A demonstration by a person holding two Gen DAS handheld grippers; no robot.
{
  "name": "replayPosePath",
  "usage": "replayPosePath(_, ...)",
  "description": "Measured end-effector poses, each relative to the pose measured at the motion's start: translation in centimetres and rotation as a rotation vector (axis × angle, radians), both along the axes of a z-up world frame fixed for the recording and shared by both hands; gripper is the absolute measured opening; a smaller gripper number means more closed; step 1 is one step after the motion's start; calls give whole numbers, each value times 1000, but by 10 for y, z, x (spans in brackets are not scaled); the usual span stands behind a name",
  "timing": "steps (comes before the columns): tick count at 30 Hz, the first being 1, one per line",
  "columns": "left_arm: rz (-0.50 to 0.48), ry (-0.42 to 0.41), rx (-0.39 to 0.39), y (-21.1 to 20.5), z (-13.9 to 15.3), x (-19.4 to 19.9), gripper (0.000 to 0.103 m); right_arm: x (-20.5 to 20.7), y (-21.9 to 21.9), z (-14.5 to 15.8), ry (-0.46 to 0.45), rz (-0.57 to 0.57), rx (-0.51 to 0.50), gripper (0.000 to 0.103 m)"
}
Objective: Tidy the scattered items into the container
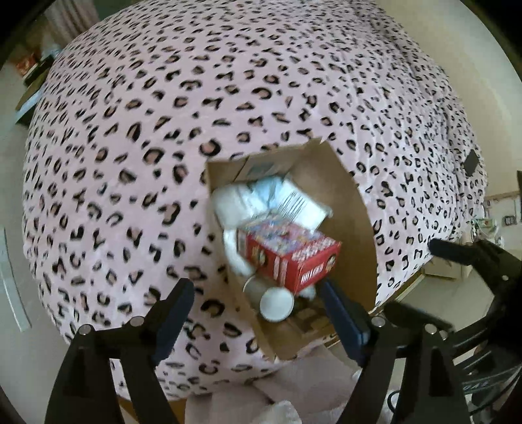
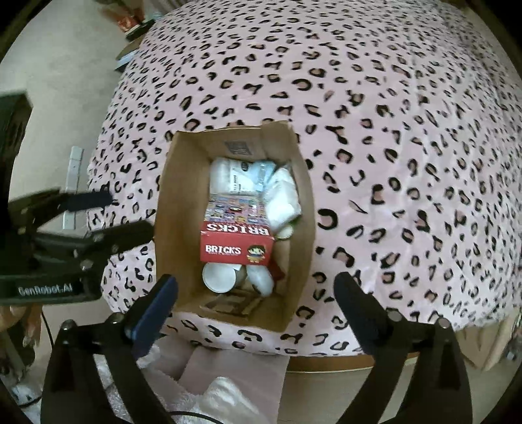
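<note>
An open brown cardboard box (image 2: 169, 195) sits near the front edge of a bed; it also shows in the left wrist view (image 1: 352, 208). Inside lie a red BRICKS box (image 2: 236, 249) (image 1: 293, 257), a white paper cup (image 2: 220, 277) (image 1: 275, 303), white packets (image 2: 282, 199) and a white bottle (image 2: 222, 176). My left gripper (image 1: 257, 300) is open and empty, above the box's near left side; it also appears at the left of the right wrist view (image 2: 127, 212). My right gripper (image 2: 257, 290) is open and empty, above the box's near end.
A pink leopard-print blanket (image 2: 391, 146) covers the bed. Pale floor (image 2: 49, 65) lies to the left, with dark items at the far left corner (image 2: 133, 22). White and pink cloth (image 2: 228, 391) lies below the bed's front edge.
</note>
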State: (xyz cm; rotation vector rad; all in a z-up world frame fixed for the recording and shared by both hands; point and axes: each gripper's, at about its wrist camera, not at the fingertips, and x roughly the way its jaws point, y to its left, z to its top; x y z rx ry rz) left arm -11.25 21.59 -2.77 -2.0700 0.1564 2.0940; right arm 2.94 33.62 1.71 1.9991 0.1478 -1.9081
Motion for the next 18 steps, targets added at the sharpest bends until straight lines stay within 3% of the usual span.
replayPosePath(7, 8, -14, -51, -6, -1, 29, 83, 15, -1, 1, 9, 26, 83, 103)
replayPosePath(18, -10, 5, -87, -10, 4, 37, 83, 26, -6, 2, 22, 86, 113, 103)
